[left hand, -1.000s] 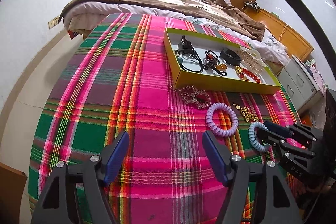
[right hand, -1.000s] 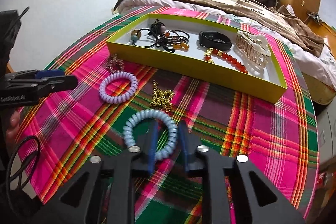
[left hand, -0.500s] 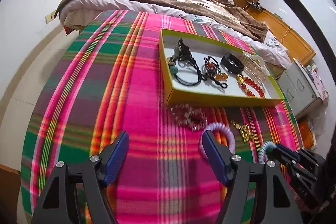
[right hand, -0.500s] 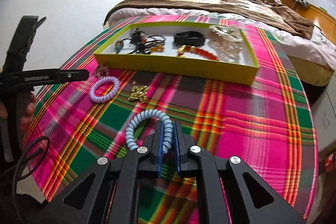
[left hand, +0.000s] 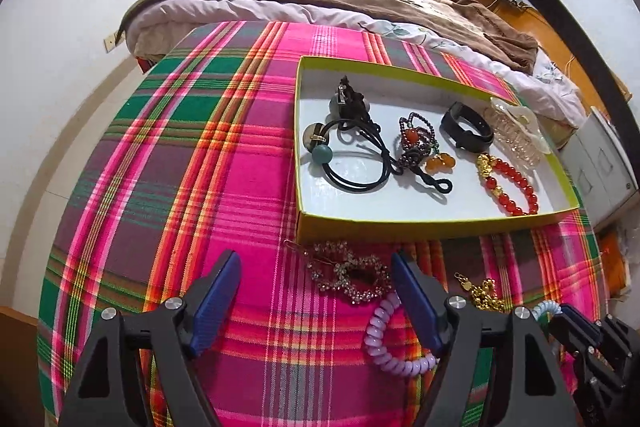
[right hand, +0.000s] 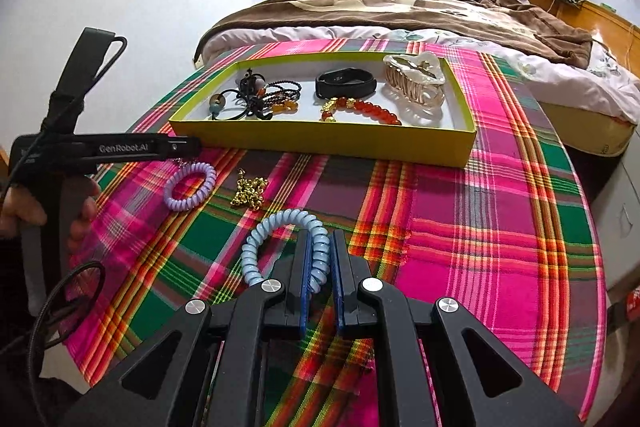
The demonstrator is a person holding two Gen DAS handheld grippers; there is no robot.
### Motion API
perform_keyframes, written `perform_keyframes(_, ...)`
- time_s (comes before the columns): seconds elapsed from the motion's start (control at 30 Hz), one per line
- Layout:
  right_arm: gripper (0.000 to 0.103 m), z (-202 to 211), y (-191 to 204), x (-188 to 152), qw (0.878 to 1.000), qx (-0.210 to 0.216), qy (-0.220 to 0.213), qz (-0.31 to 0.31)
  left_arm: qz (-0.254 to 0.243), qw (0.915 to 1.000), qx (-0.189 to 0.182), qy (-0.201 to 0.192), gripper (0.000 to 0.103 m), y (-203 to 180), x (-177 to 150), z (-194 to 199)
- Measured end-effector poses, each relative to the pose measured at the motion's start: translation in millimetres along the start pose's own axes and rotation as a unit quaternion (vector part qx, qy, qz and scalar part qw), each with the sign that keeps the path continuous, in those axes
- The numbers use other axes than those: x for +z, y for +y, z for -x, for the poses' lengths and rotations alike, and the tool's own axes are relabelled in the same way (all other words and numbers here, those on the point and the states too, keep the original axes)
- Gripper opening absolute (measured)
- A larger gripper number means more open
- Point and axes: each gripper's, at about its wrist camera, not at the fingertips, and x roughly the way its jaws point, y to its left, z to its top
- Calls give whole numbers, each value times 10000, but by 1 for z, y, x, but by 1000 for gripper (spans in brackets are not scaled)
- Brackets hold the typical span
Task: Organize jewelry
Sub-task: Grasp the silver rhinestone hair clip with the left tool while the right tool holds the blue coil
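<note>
My right gripper (right hand: 321,247) is shut on a light blue coil hair tie (right hand: 276,231) and holds it above the plaid cloth. The tie also shows in the left wrist view (left hand: 546,308). My left gripper (left hand: 316,275) is open and empty, low over a rhinestone hair piece (left hand: 348,273). A purple coil hair tie (left hand: 394,341) (right hand: 190,187) and a gold chain (left hand: 482,293) (right hand: 250,189) lie on the cloth. The yellow-green tray (left hand: 400,225) (right hand: 320,143) holds black cords, beads, a red bracelet (right hand: 368,109), a black band and a claw clip.
A bed with a brown blanket (right hand: 400,7) stands behind the table. The table's right edge (right hand: 600,247) drops toward a white cabinet (left hand: 608,163). The left gripper's body (right hand: 108,149) reaches in from the left in the right wrist view.
My right gripper closed on the light blue coil tie and lifted it. My left gripper moved forward toward the tray, now over the rhinestone piece.
</note>
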Motion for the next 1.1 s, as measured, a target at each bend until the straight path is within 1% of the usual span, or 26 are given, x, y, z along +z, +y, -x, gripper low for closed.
perform_keyframes(0.2, 9, 1, 0, 2, 10000, 22, -47, 5, -148, 9996, 218, -85, 76, -8, -3, -1)
perform_keyframes(0.23, 9, 2, 0, 1, 10000, 19, -53, -3, -172, 9996, 217, -101, 74, -9, -4, -1)
perform_keyframes(0.3, 9, 3, 1, 2, 10000, 21, -73, 1, -222, 9995, 175, -117, 66, -10, -5, 1)
perform_keyframes(0.33, 9, 3, 1, 2, 10000, 19, -80, 2, -272, 9995, 128, -129, 59, -11, -6, 2)
perform_keyframes(0.6, 9, 5, 4, 3, 9999, 40, -117, 20, -261, 9996, 41, -112, 56, -4, -11, 9)
perform_keyframes(0.63, 9, 6, 5, 3, 9999, 44, -130, 23, -276, 9996, -14, -117, 49, -1, -12, 11)
perform_keyframes(0.67, 9, 7, 6, 3, 9999, 48, -138, 31, -298, 9994, -99, -109, 45, 1, -14, 13)
perform_keyframes(0.7, 9, 7, 7, 3, 9999, 50, -147, 45, -334, 9994, -116, -67, 44, 3, -15, 15)
perform_keyframes(0.77, 9, 8, 9, 4, 9998, 62, -161, 56, -453, 9989, 70, -63, 44, 6, -19, 19)
perform_keyframes(0.87, 9, 9, 11, 4, 9998, 84, -169, 70, -399, 9992, 55, -35, 45, 17, -23, 21)
perform_keyframes(0.9, 9, 9, 12, 4, 9998, 90, -174, 73, -359, 9993, 100, -33, 45, 20, -23, 22)
perform_keyframes(1.1, 9, 12, 11, 4, 9997, 106, -216, 67, -393, 9977, 550, -51, 45, 35, -26, 30)
